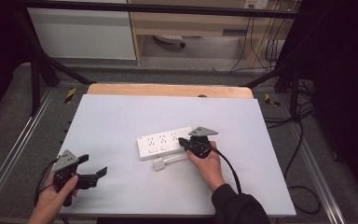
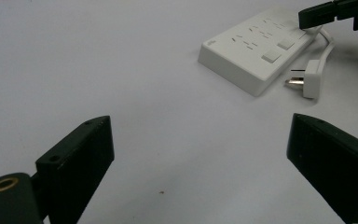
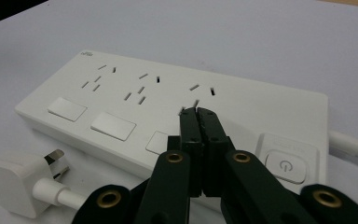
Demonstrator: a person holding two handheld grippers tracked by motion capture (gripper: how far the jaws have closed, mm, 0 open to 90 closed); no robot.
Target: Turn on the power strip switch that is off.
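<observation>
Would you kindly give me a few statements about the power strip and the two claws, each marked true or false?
1. The right claw is shut, its tips over the power strip. True.
2. The left claw grips the plug. False: it is open, apart from the plug, over the bare mat.
3. The plug lies on the mat beside the strip. True.
4. A plug sits in one of the strip's sockets. False: the sockets in sight are all free.
5. The strip is black. False: it is white.
</observation>
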